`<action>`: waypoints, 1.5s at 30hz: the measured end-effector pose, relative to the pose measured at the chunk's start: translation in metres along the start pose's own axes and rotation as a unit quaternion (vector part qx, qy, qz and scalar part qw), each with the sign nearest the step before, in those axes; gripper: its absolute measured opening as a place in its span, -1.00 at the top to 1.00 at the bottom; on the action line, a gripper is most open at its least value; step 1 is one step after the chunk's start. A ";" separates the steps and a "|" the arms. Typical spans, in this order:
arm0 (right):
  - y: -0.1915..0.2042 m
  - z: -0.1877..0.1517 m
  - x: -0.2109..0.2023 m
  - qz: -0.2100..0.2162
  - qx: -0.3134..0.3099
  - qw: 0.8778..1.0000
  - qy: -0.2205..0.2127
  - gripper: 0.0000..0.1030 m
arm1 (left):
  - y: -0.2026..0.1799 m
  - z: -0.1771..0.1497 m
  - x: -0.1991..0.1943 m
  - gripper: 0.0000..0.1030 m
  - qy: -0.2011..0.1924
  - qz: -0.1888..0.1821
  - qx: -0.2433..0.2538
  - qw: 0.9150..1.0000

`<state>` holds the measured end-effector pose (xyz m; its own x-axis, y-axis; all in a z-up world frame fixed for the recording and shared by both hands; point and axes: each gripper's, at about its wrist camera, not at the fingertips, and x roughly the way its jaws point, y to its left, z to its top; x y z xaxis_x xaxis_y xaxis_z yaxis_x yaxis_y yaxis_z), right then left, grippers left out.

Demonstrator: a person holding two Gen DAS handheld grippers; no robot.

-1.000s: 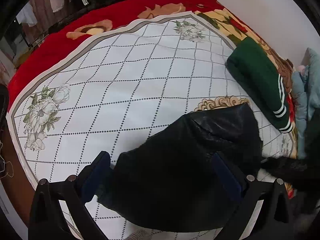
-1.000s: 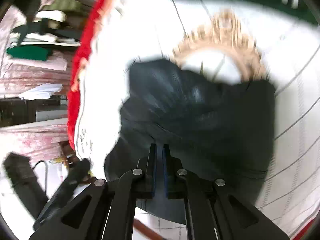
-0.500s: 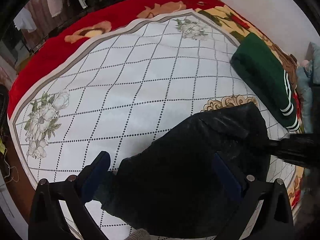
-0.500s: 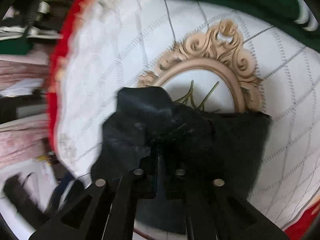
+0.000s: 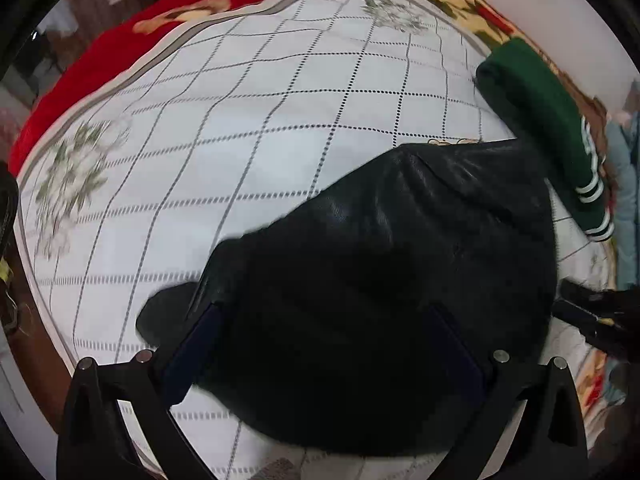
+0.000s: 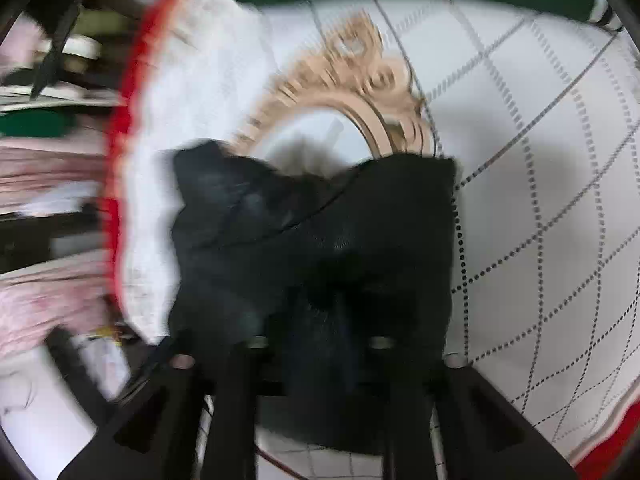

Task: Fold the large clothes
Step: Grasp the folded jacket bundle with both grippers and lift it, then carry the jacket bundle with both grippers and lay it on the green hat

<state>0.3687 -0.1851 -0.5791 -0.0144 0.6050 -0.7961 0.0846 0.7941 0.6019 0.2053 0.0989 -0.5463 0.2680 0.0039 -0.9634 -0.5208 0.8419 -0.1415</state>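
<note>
A black, faintly shiny garment [image 5: 400,260] lies in a folded heap on the white checked sheet [image 5: 240,120]. My left gripper [image 5: 324,320] points steeply down over the garment's near part. It is open wide, one blue pad at each side and cloth lying between them. In the right wrist view the same black garment [image 6: 320,232] fills the middle, with one corner bunched up at the left. My right gripper [image 6: 320,320] is opening; cloth still lies between its parted fingers. The picture is blurred there, so contact is unclear.
A folded green garment with white stripes [image 5: 536,120] lies beyond the black one, near the wall. A red flowered blanket [image 5: 100,60] shows under the sheet's far edge. Pale blue clothes [image 5: 624,200] pile at the right. Stacked pink and green cloth [image 6: 48,160] stands off the bed's side.
My right gripper's fingers, pinched together on the black cloth before, now stand apart, and that view has shifted. The left gripper has sunk closer to the garment.
</note>
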 end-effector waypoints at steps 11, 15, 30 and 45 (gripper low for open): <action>-0.078 -0.058 0.085 0.195 0.073 0.978 -0.014 -0.94 | 0.061 -0.059 0.024 -1.00 0.029 -0.103 -0.167 0.980; -0.056 -0.043 0.104 0.242 0.040 0.970 -0.010 -0.79 | 0.075 -0.054 0.038 -1.00 0.010 -0.126 -0.190 0.973; -0.004 -0.038 0.150 0.297 0.020 0.953 0.055 -0.26 | 0.091 -0.034 0.044 -1.00 -0.024 -0.145 -0.175 0.974; 0.029 -0.057 0.112 0.382 0.077 0.921 0.006 0.10 | 0.097 0.008 0.014 -0.96 -0.046 -0.194 -0.151 0.968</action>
<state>0.3129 -0.0908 -0.6470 0.0969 0.9850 -0.1431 0.2158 0.1195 0.9691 0.1650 0.1855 -0.5714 0.5546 -0.2223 -0.8019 -0.5754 0.5937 -0.5625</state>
